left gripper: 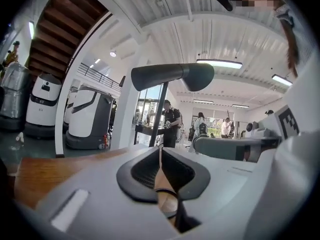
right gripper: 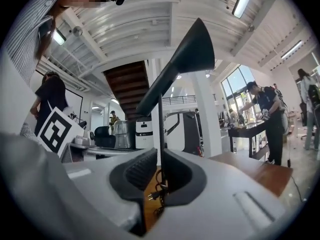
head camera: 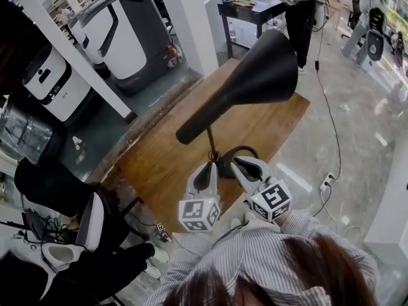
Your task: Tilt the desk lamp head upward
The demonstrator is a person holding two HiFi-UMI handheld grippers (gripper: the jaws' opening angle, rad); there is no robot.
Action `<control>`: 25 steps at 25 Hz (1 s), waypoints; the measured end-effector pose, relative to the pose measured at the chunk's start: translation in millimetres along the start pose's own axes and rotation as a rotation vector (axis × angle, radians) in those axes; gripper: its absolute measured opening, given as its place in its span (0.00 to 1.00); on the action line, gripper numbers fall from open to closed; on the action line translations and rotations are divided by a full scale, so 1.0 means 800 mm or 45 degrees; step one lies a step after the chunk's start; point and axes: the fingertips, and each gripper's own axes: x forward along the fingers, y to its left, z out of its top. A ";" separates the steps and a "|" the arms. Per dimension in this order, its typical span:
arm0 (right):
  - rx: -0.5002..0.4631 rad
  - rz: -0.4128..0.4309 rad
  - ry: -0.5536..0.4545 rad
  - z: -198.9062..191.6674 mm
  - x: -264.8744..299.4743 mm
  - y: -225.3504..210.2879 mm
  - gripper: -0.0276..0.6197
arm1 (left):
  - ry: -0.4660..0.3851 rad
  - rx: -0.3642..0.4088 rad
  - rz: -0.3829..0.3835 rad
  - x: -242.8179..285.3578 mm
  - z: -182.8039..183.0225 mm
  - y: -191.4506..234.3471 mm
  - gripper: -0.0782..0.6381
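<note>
1. Head view. Open hall with white pillars and a pale floor. A brown wooden table (head camera: 159,164) carried the black cone-shaded desk lamp (head camera: 229,101), its round black base (head camera: 223,169) toward the table's near end. The left gripper (head camera: 209,166) and right gripper (head camera: 234,164) both sat low beside that base, well below the lamp head (head camera: 261,75). Risk, as I judged it: a big head on a thin stem looked top-heavy, so a shove at the head with the base unsteadied could tip or skid the lamp. The marker cubes (head camera: 199,214) bore only black-and-white squares. Marks on the white service robots (head camera: 51,81) were too small to read.
2. Left gripper view. Jaws were clenched to a slit with nothing in them. The thin black stem (left gripper: 157,114) stood just beyond the tips. Clenched so, they could only nudge, and might slip off the smooth shade.
3. Right gripper view. Jaws were likewise clenched and empty, with the stem in line with the slit, seemingly past the tips. A black cord and plug (right gripper: 155,194) lay coiled below the jaws, a likely snag on lifting. No brand showed on the lamp.
</note>
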 end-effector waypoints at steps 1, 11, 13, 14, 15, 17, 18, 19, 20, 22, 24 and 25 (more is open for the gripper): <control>0.007 0.009 0.021 -0.007 0.000 0.004 0.10 | 0.002 -0.007 -0.007 -0.002 -0.001 -0.003 0.13; 0.022 0.032 0.049 -0.019 -0.010 0.015 0.04 | 0.027 -0.016 -0.116 -0.010 -0.009 -0.037 0.12; 0.020 0.025 0.060 -0.013 -0.009 0.012 0.04 | 0.034 -0.026 -0.118 -0.008 -0.003 -0.038 0.12; 0.016 0.021 0.064 -0.011 -0.008 0.011 0.04 | 0.037 -0.028 -0.115 -0.007 0.000 -0.037 0.12; 0.012 0.016 0.068 -0.010 -0.008 0.011 0.04 | 0.038 -0.029 -0.112 -0.007 0.002 -0.036 0.12; 0.006 0.007 0.070 -0.012 -0.011 0.013 0.04 | 0.034 -0.031 -0.108 -0.012 0.002 -0.036 0.12; 0.006 0.006 0.070 -0.014 -0.013 0.014 0.04 | 0.031 -0.035 -0.108 -0.015 0.001 -0.036 0.12; 0.006 0.007 0.072 -0.016 -0.016 0.016 0.04 | 0.030 -0.041 -0.108 -0.018 0.000 -0.037 0.12; 0.006 0.008 0.074 -0.017 -0.017 0.017 0.04 | 0.029 -0.049 -0.109 -0.020 -0.002 -0.037 0.12; 0.007 0.009 0.073 -0.020 -0.018 0.019 0.04 | 0.030 -0.060 -0.110 -0.021 -0.006 -0.036 0.12; 0.006 0.011 0.069 -0.022 -0.015 0.019 0.04 | 0.033 -0.065 -0.110 -0.020 -0.009 -0.033 0.12; 0.005 0.012 0.068 -0.022 -0.014 0.019 0.04 | 0.034 -0.070 -0.111 -0.019 -0.009 -0.032 0.12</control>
